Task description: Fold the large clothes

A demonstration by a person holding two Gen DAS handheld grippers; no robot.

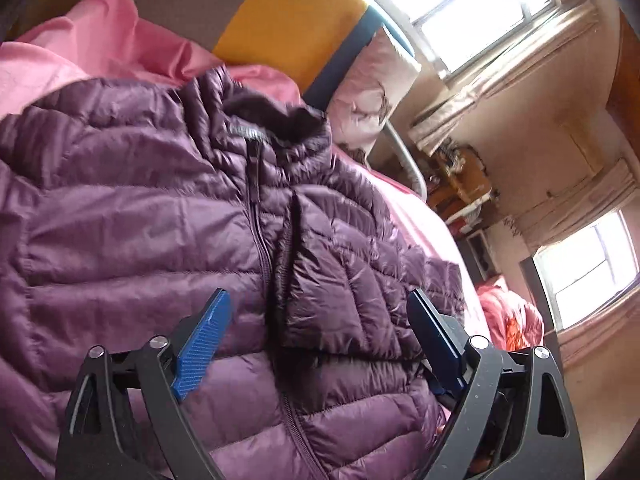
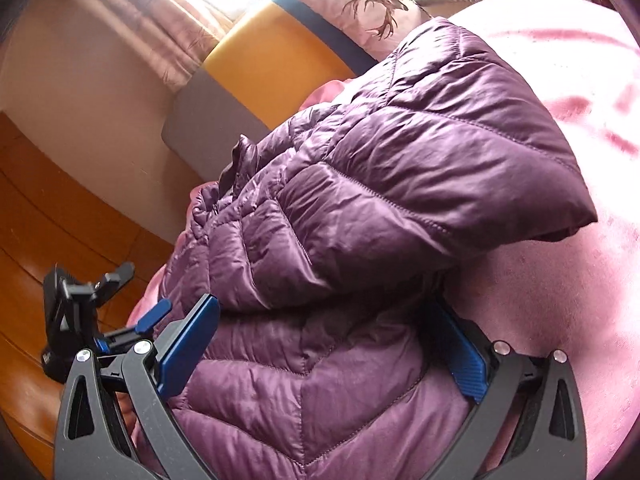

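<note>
The left tool [image 1: 318,334] has its blue fingers spread wide with nothing between them, hanging just above the purple quilted down jacket [image 1: 160,220]. Directly ahead of it a sleeve [image 1: 332,264] lies folded across the zipped front, its cuff nearest the tool. Beyond that the collar [image 1: 260,120] points away from the tool, toward the pale pillow with a deer print [image 1: 372,92].

The right tool [image 2: 324,340] also stands apart, straddling a puffy edge of the same jacket; the pads look close to the fabric, but a firm clamp is not evident. Ahead of it the other folded sleeve bulges up.

The jacket lies on a bed covered by a pink sheet [image 2: 540,288].

Judging by this, both sleeves are tucked in and the lengthwise fold comes next: each tool should close on the hem and carry it toward the collar, keeping the slippery sleeves from sliding out.
</note>
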